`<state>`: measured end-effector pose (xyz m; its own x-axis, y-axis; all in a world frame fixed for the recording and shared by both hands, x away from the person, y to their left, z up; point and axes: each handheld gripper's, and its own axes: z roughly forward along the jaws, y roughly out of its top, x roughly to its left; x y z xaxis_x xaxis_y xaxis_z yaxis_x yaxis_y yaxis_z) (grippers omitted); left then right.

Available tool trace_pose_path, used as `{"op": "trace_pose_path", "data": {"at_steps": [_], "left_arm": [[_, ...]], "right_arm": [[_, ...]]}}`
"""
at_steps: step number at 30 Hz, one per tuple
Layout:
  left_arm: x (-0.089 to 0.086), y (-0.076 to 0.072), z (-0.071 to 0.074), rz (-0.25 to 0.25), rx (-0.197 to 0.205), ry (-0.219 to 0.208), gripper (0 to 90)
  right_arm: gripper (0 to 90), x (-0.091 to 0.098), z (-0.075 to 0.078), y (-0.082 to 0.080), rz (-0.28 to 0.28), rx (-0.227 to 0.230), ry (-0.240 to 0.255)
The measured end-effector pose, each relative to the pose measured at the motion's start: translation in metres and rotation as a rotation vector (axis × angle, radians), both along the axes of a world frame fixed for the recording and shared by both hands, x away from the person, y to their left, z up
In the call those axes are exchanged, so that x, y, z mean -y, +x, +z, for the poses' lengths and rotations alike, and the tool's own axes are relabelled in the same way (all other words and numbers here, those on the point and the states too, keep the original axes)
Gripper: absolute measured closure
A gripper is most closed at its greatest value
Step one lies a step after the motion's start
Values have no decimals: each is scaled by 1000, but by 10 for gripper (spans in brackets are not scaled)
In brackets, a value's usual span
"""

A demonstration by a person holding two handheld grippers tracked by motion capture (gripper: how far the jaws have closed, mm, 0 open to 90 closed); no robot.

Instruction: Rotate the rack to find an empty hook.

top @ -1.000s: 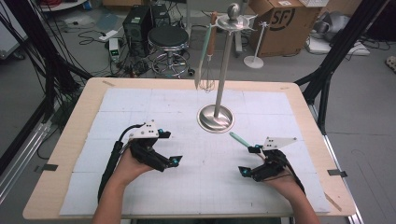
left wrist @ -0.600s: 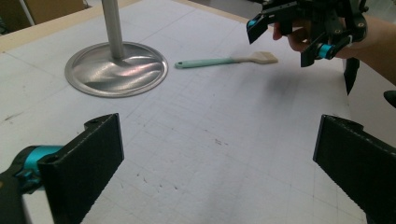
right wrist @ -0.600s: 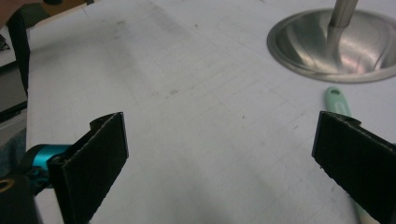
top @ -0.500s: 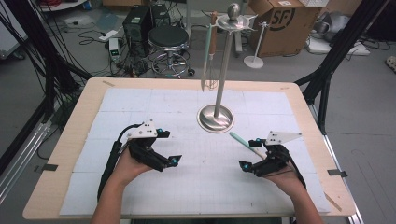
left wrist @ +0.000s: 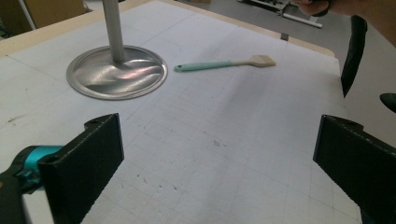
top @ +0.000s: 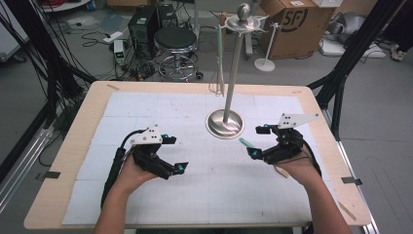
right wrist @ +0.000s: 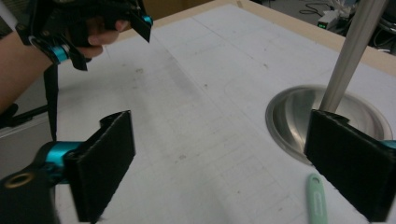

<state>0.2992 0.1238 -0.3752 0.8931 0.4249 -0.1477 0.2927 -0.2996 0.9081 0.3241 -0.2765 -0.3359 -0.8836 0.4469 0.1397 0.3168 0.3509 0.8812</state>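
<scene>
Lying flat on the white mat, the spatula (left wrist: 223, 65) sits just beside the metal stand base (top: 224, 124), on the person's right side of it. Its long axis runs from the green handle end near the base out to the pale wooden blade, which points toward the table's right edge.

Right gripper (top: 259, 141) is directly above it: in the high view the green handle tip pokes out just left of its jaws, and in the right gripper view the handle end (right wrist: 316, 200) shows at the bottom, betw. the jaws but nearer the right one. Jaws stand wide apart w/ nothing clamped; they've just been closing a bit.

Left gripper (top: 174, 153) is well apart from it, across the mat, jaws also spread and empty.

So the right hand is nearer by far. Likely next: drop straight down & pinch across the handle, i.e. square to its length.
</scene>
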Motion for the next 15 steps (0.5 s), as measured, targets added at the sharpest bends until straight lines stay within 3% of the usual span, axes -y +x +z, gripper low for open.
{"op": "trace_pose_path", "data": {"at_steps": [15], "left_arm": [[2,1,-1,-11,-9,0,22]], "right_arm": [[288,-7,41,22,16,41,41]]}}
